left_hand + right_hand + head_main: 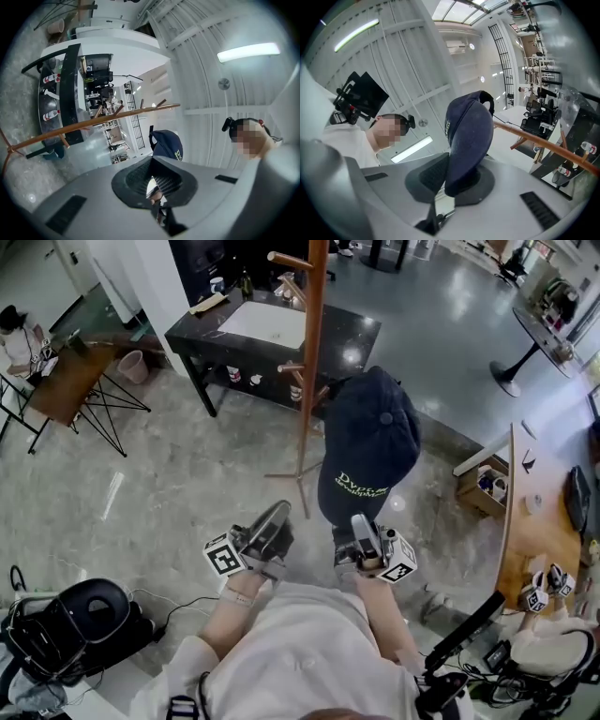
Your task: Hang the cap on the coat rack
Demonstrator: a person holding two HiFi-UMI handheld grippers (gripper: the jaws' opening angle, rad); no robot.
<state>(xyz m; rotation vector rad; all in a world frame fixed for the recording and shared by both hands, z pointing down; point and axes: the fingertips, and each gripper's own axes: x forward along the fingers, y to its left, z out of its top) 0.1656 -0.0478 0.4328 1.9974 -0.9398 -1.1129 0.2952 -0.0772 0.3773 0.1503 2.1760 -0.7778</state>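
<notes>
Only in the right gripper view is the grip itself seen: the right claw (454, 180) is clamped on the brim of the navy cap (466, 140), whose crown stands above the pads. Behind it, the wooden coat rack (543, 143) is seen running off to the right.

From the head view, the cap (370, 442) is observed held up just to the right of the coat rack (312, 352), level with its lower pegs; contact between the two cannot be confirmed. Yellow-green lettering is noted on the cap's side. A black counter (281, 334) is recorded beyond the rack.

In the left gripper view, the left claw (152, 180) is shown with its pads drawn together and nothing between them. The cap (168, 144) is visible beyond, under the rack's pole (93, 123).

Both forearms are extended forward from white sleeves. The right claw (367, 538) is pointed up at the cap's underside; the left claw (267, 531) is held beside it, apart from the cap.
</notes>
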